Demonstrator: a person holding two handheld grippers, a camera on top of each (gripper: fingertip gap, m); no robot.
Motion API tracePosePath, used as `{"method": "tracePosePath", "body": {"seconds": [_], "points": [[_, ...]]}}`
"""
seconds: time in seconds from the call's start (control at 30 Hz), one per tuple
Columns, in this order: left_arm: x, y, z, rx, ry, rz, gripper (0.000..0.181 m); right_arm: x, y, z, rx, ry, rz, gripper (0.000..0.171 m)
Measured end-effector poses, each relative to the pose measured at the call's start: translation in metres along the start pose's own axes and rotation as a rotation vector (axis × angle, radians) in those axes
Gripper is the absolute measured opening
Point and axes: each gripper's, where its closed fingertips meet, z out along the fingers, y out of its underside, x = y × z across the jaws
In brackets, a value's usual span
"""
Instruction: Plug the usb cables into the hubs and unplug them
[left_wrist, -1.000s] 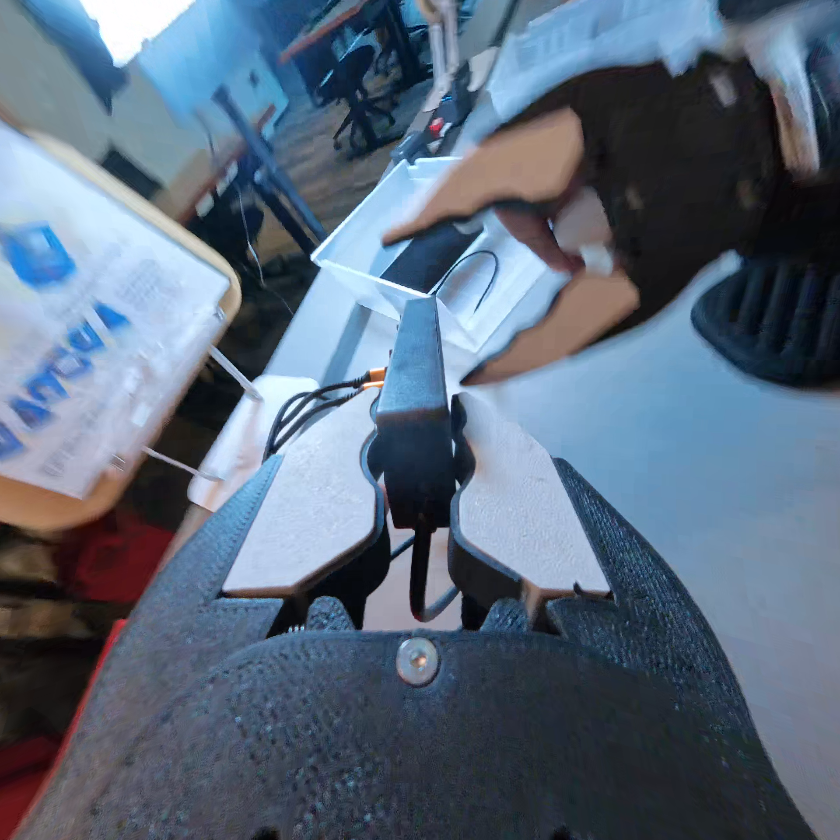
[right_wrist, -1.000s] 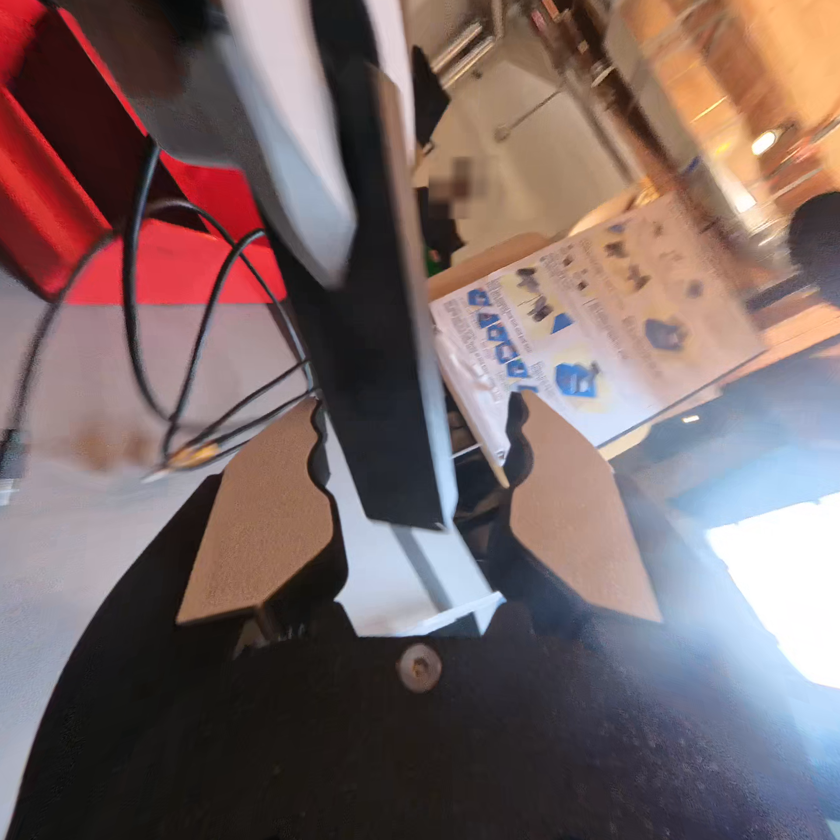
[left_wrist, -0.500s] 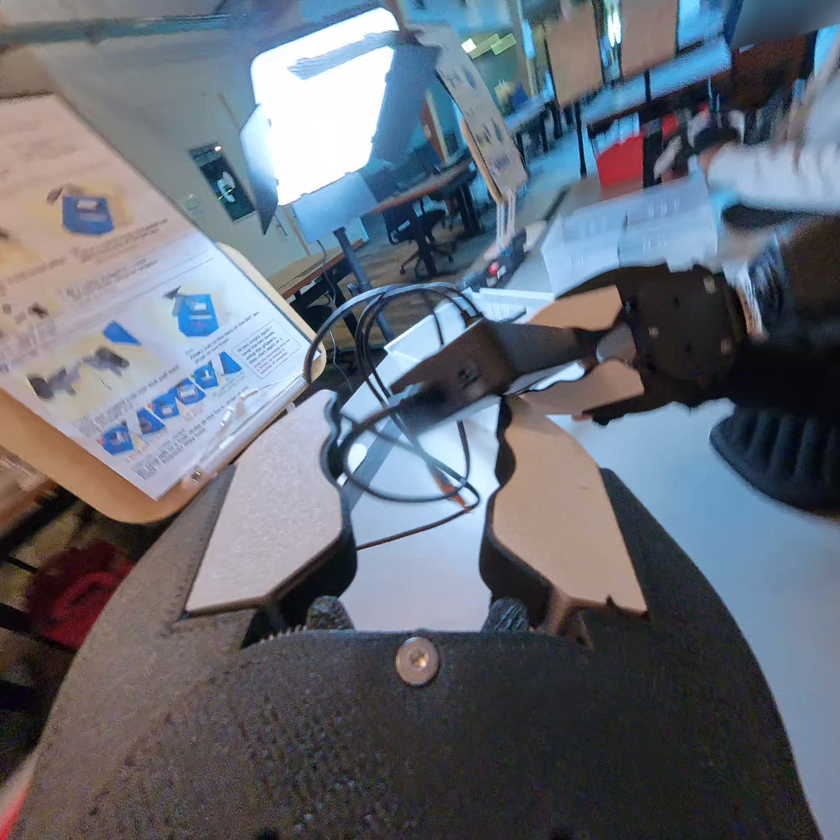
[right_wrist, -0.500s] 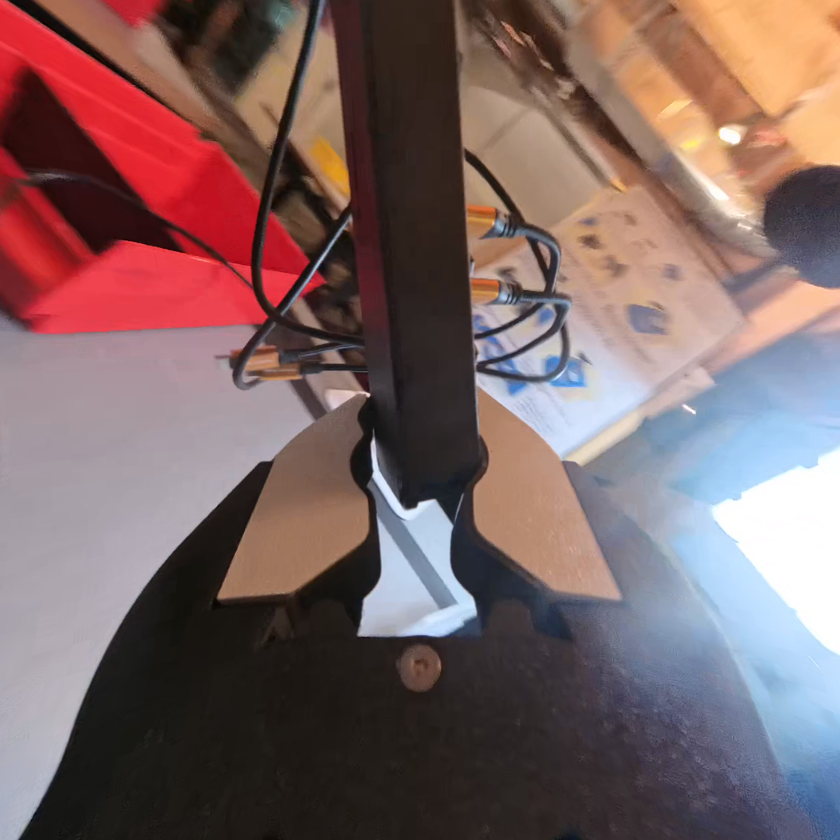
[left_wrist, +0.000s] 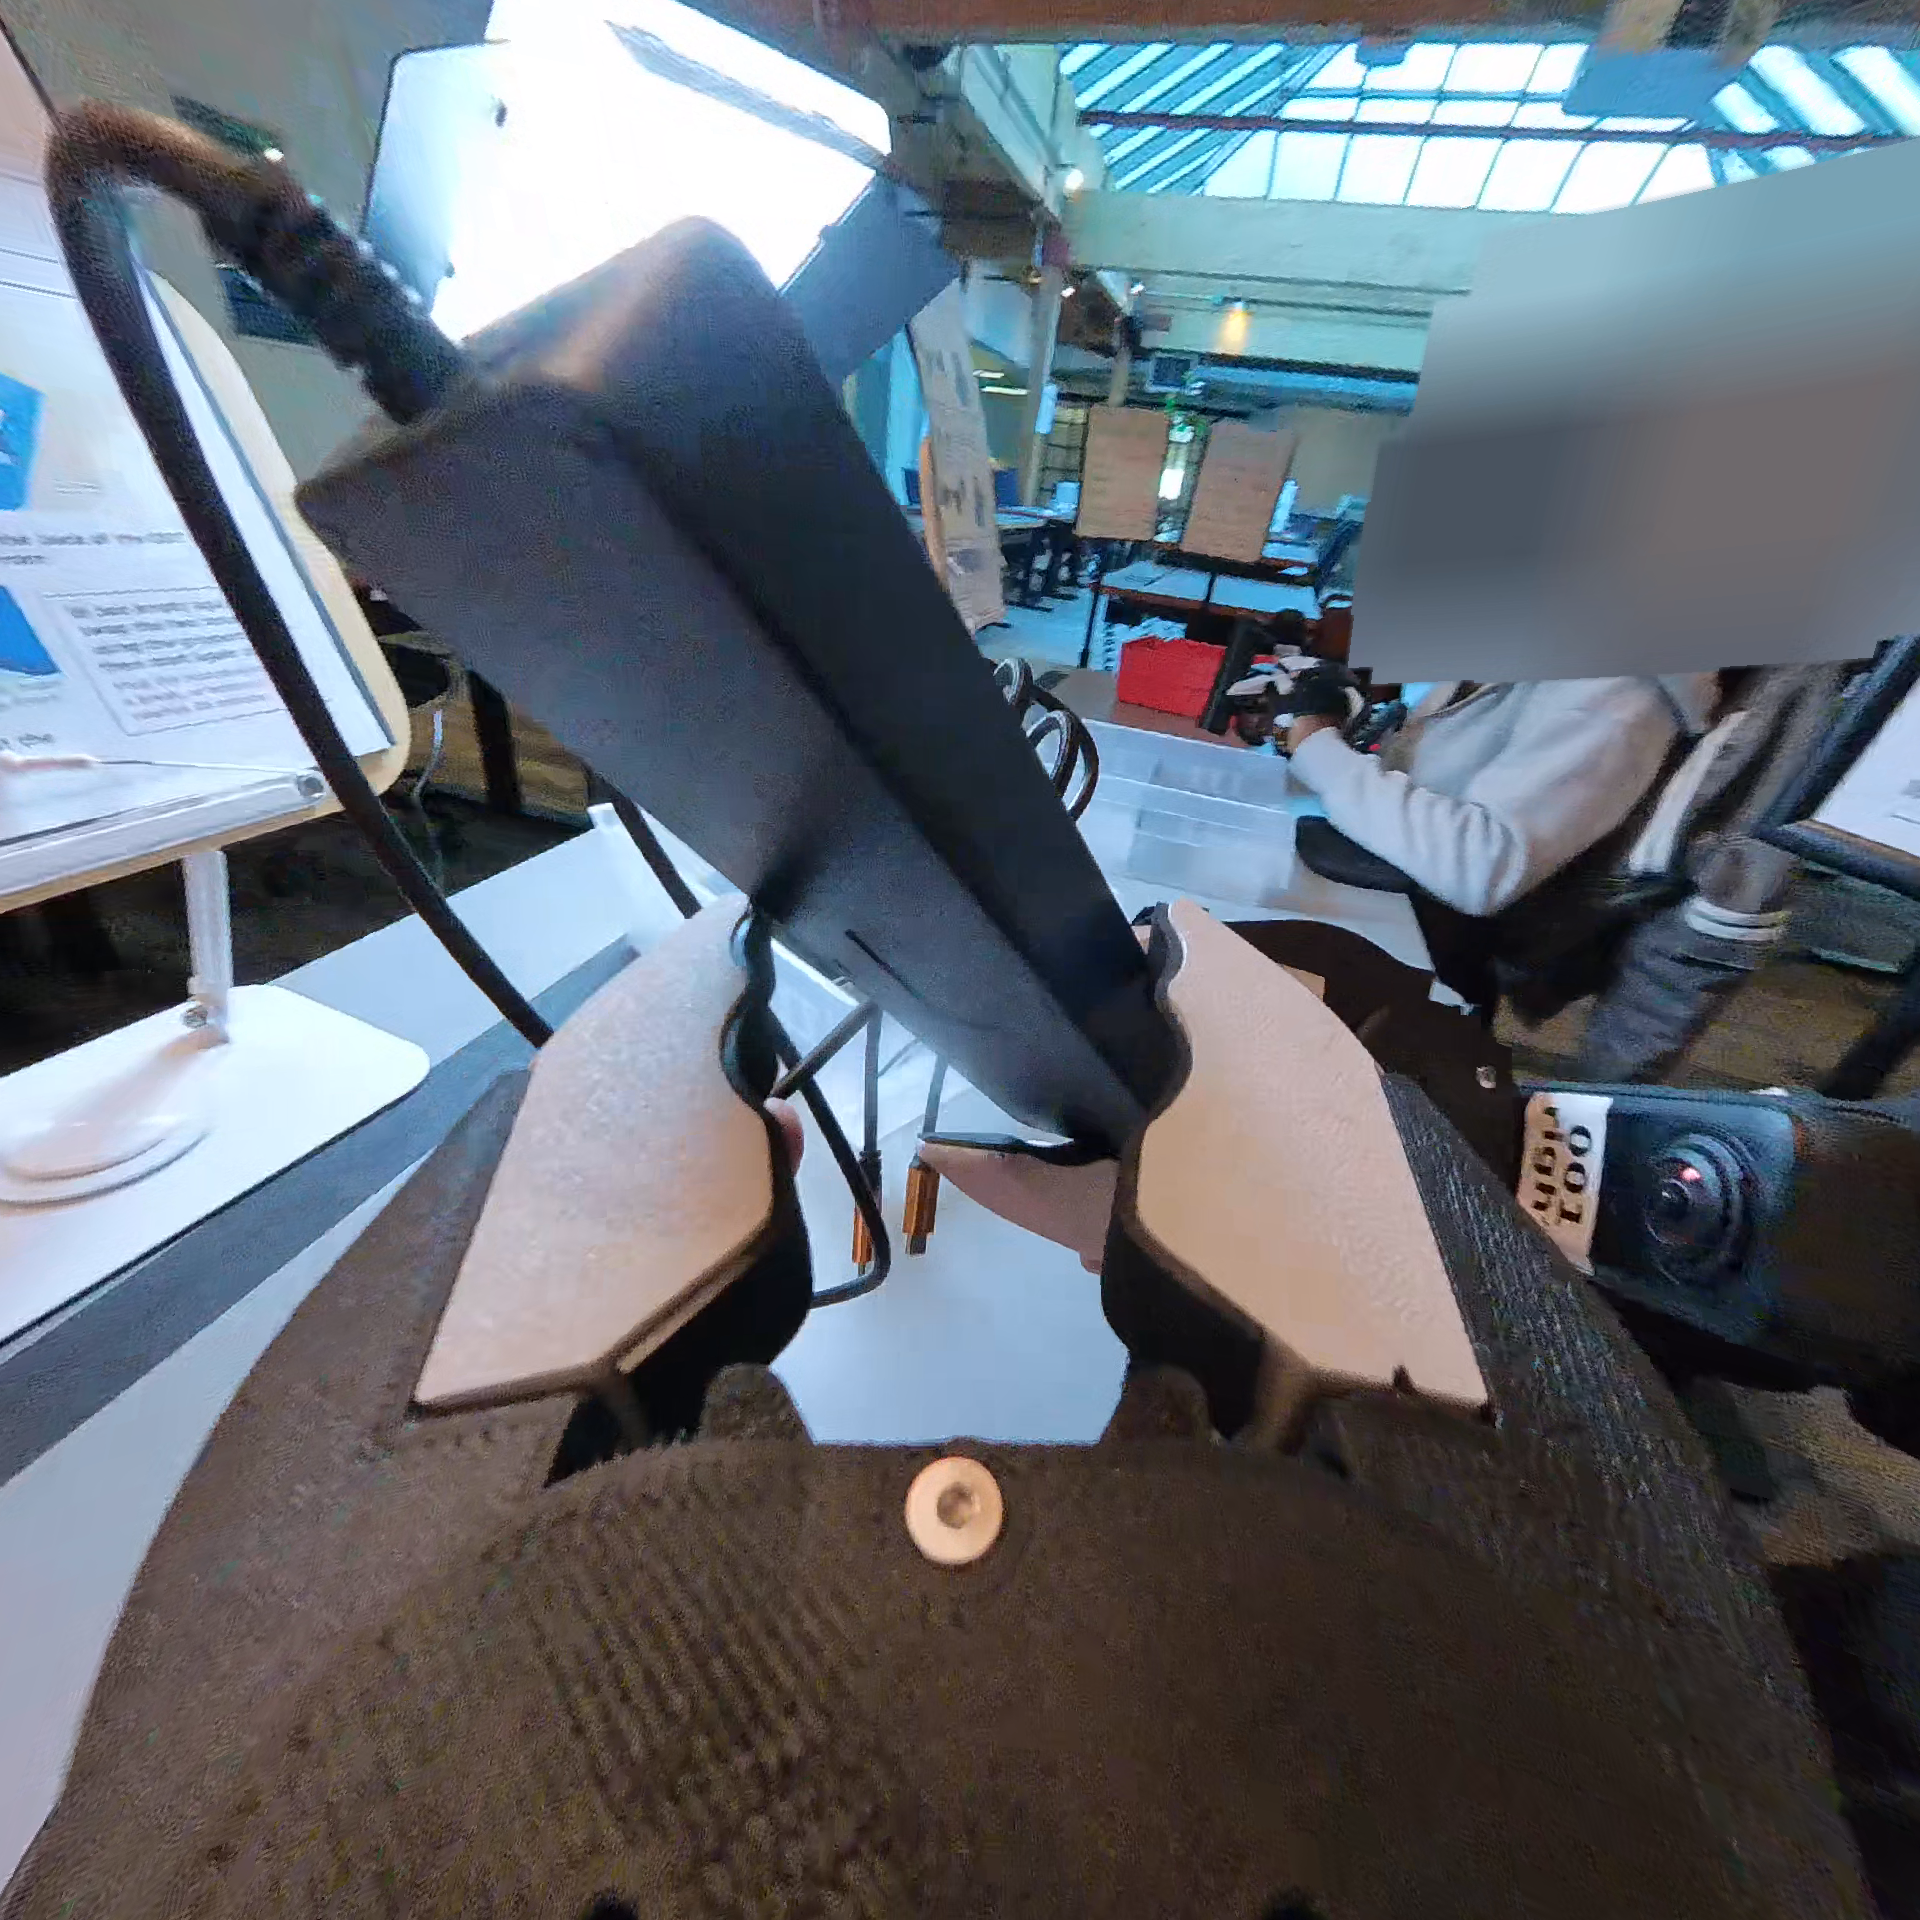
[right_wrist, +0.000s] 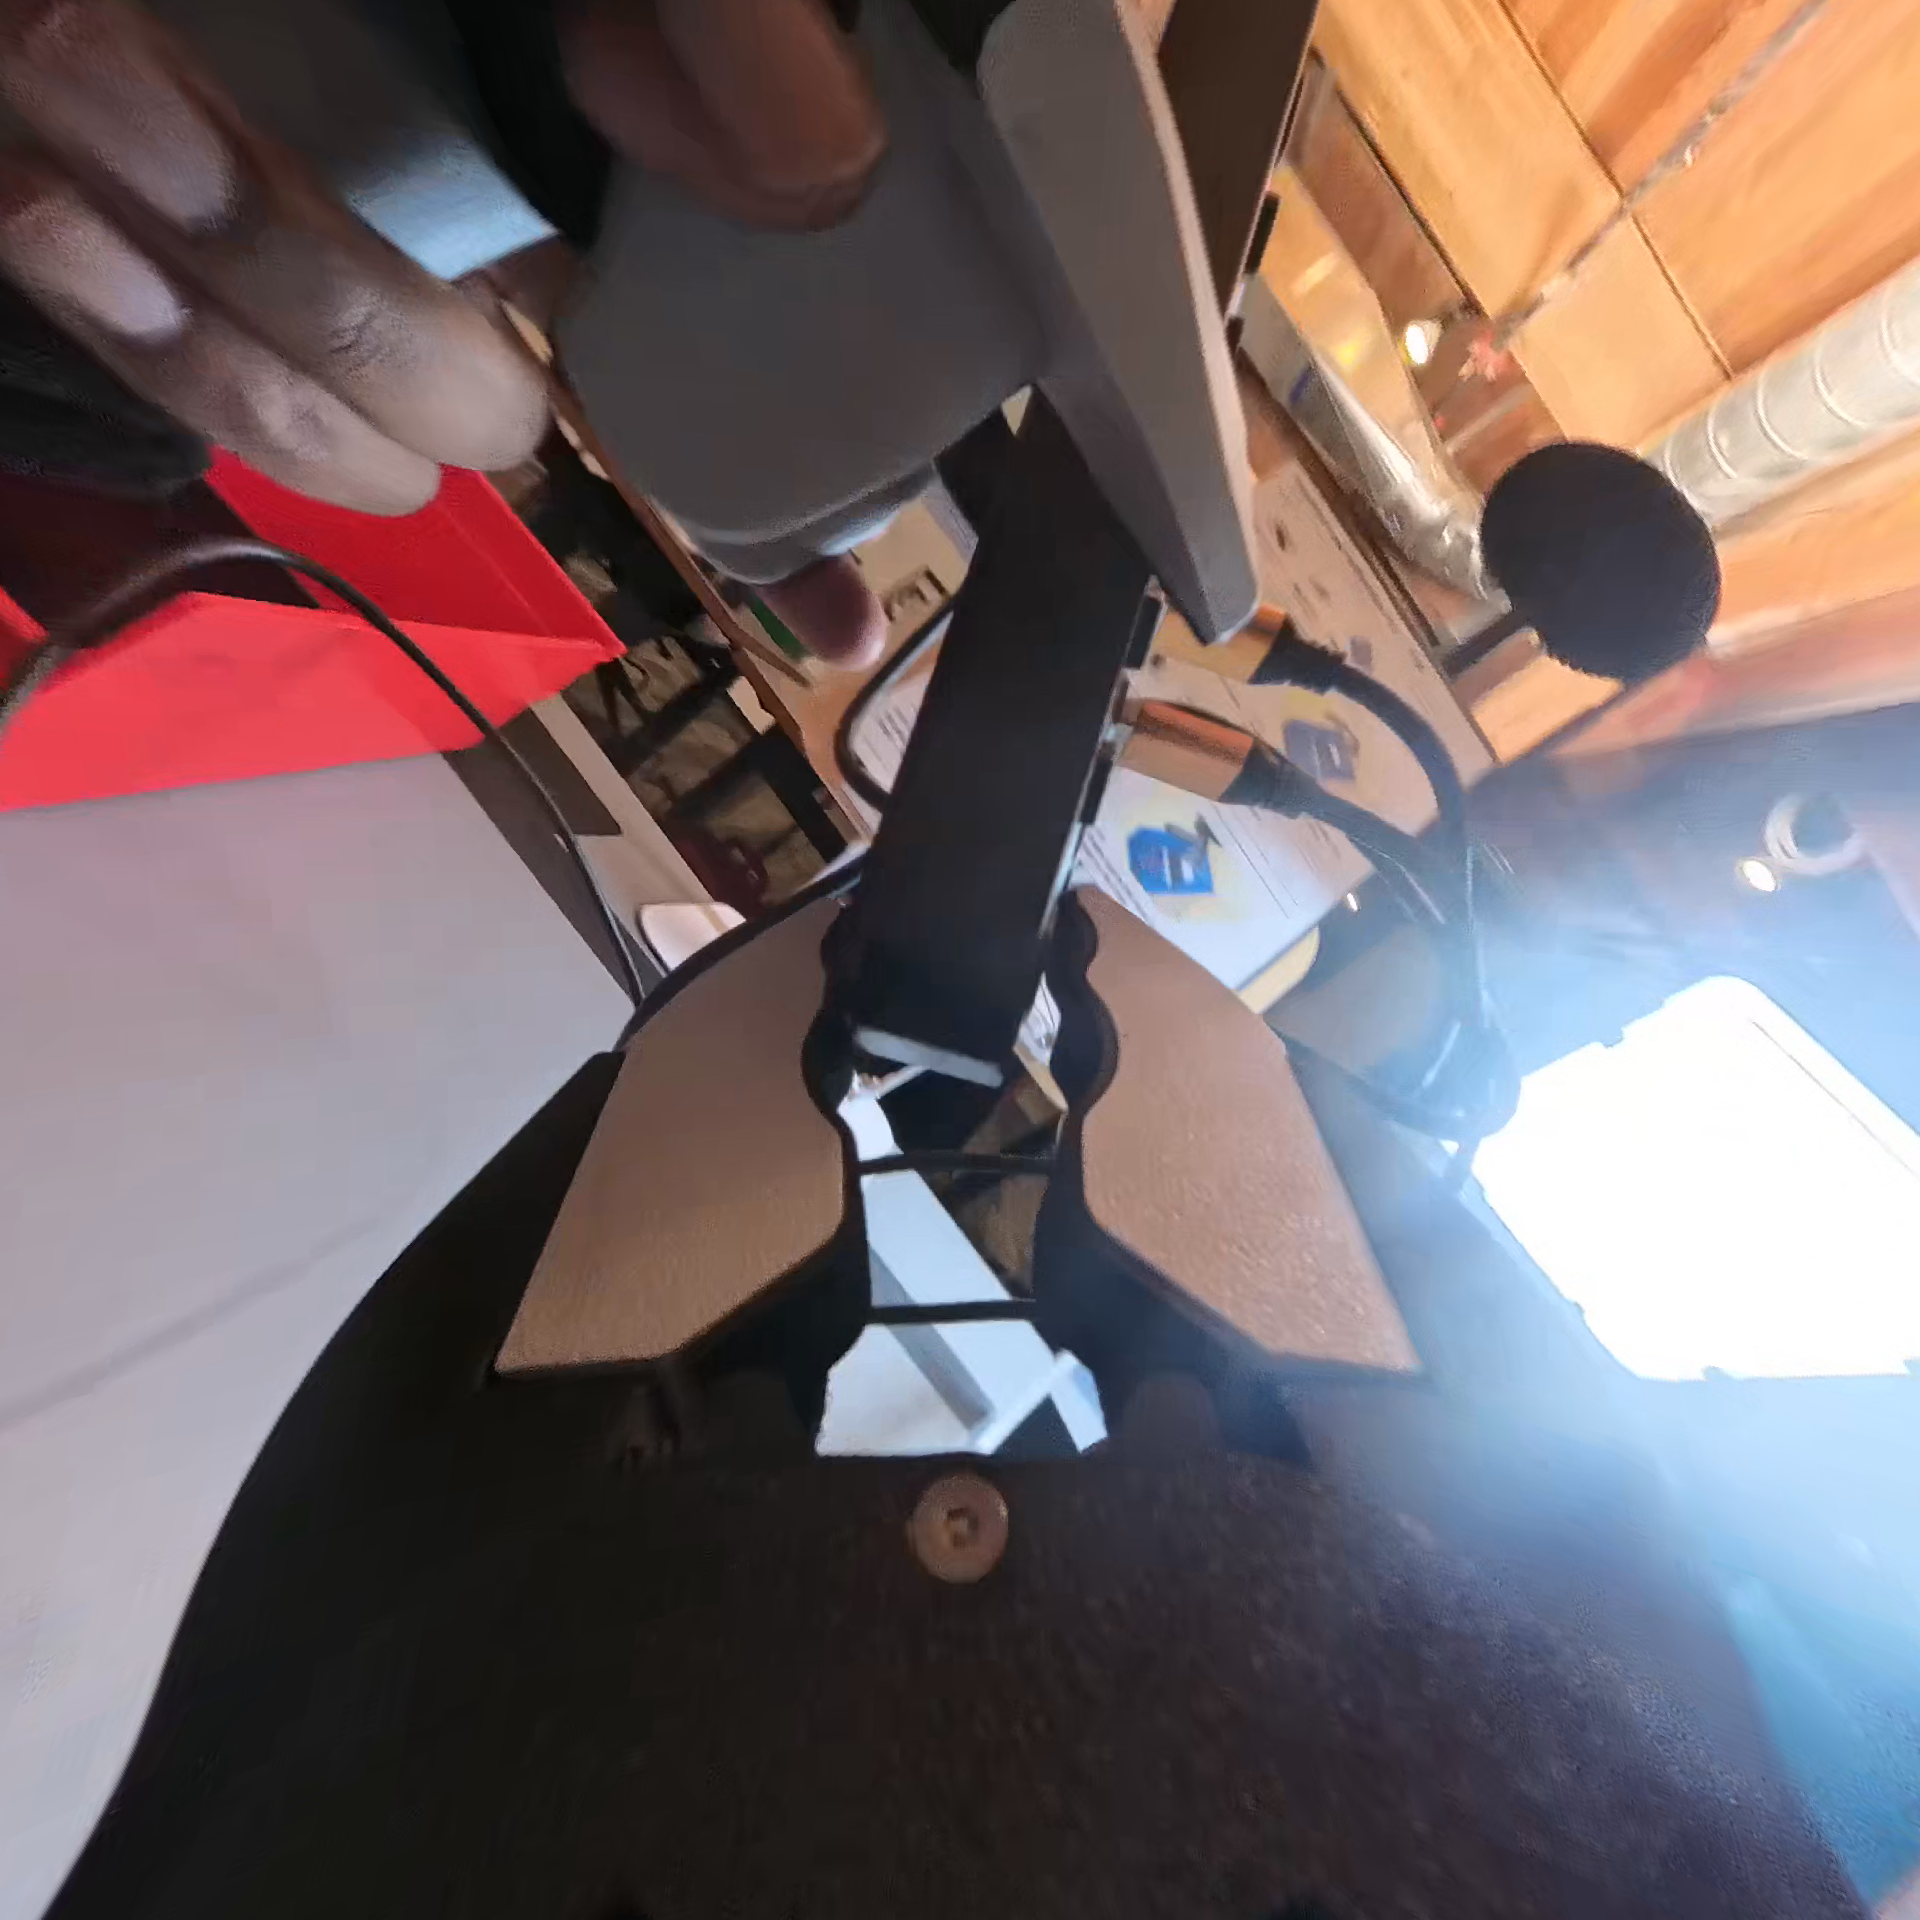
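A long black USB hub (left_wrist: 665, 623) stands tilted between my left gripper's (left_wrist: 956, 935) fingers. The jaws are wide apart and the hub leans on the right finger (left_wrist: 1278, 1143). My right gripper (right_wrist: 951, 977) is shut on the hub's (right_wrist: 997, 790) lower end; its pads (left_wrist: 1018, 1184) show under the hub in the left wrist view. Two gold-ended USB plugs (right_wrist: 1184, 738) sit in the hub's side, their black cables looping off. Gold plugs (left_wrist: 862, 1226) also show below the hub. The hub's thick braided lead (left_wrist: 260, 239) arcs up and left. A hand (right_wrist: 260, 260) holds the left gripper's grey finger (right_wrist: 1122, 364).
An instruction sheet on a white stand (left_wrist: 135, 644) is at the left. Red bins (right_wrist: 312, 675) sit beyond the white table (right_wrist: 260, 1039). A seated person's sleeve (left_wrist: 1475, 790) and clear bins (left_wrist: 1195, 790) are at the far right. Spacing between my two grippers at the tips: around 6 cm.
One second ago my left gripper held the hub and the right was open. The right then shut on the hub and the left let go. Now the left has closed in around the hub.
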Motion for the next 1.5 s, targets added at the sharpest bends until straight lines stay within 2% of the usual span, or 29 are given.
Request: {"method": "tracePosePath", "body": {"seconds": [0.17,0.23,0.27,0.33,0.37,0.5,0.57,0.63,0.73,0.83,0.9,0.97,1.07,1.2,1.27,1.43,1.5], "points": [[0.010,-0.011,-0.013,0.106,0.224,-0.184,0.061,0.006,-0.011,-0.006,0.081,0.070,-0.057,0.032],[0.017,-0.017,-0.012,0.179,0.279,-0.206,0.076,0.007,-0.017,-0.010,0.150,0.075,-0.061,0.029],[0.017,-0.015,-0.011,0.183,0.281,-0.199,0.077,0.007,-0.020,-0.012,0.176,0.075,-0.046,0.029],[0.022,-0.013,-0.015,0.204,0.347,-0.189,0.062,0.009,-0.023,-0.015,0.199,0.064,-0.009,0.027],[0.025,-0.014,-0.018,0.202,0.383,-0.201,0.060,0.009,-0.024,-0.016,0.210,0.054,0.007,0.027],[0.028,-0.014,-0.015,0.202,0.335,-0.138,0.060,0.003,-0.022,-0.016,0.236,0.022,-0.015,0.029],[0.027,-0.010,-0.010,0.167,0.279,-0.063,0.059,-0.005,-0.014,-0.012,0.216,-0.021,-0.029,0.030],[0.026,-0.004,-0.008,0.097,0.224,0.051,0.060,-0.026,-0.008,-0.009,0.184,-0.167,-0.039,0.038],[0.017,0.003,-0.017,-0.018,0.161,0.227,0.057,-0.050,-0.004,-0.017,0.141,-0.456,0.056,0.037],[0.005,0.011,-0.038,-0.128,0.141,0.359,0.056,-0.038,-0.018,-0.034,0.152,-0.648,0.238,0.034],[0.001,0.018,-0.046,-0.173,0.149,0.385,0.056,-0.013,-0.032,-0.037,0.182,-0.629,0.320,0.031],[0.005,0.031,-0.046,-0.237,0.181,0.417,0.056,-0.003,-0.034,-0.036,0.157,-0.613,0.307,0.028],[0.026,0.057,-0.033,-0.352,0.252,0.500,0.056,-0.026,-0.017,-0.033,0.054,-0.684,0.233,0.029],[0.050,0.091,-0.017,-0.492,0.320,0.608,0.056,-0.062,-0.002,-0.038,0.029,-0.816,0.205,0.026],[0.054,0.097,-0.012,-0.510,0.320,0.657,0.055,-0.065,-0.004,-0.041,0.063,-0.820,0.199,0.015],[0.051,0.092,-0.008,-0.475,0.269,0.669,0.056,-0.054,-0.004,-0.041,0.070,-0.789,0.225,0.015],[0.040,0.099,-0.003,-0.533,0.185,0.712,0.071,-0.049,-0.007,-0.040,0.081,-0.768,0.236,0.015]]}}
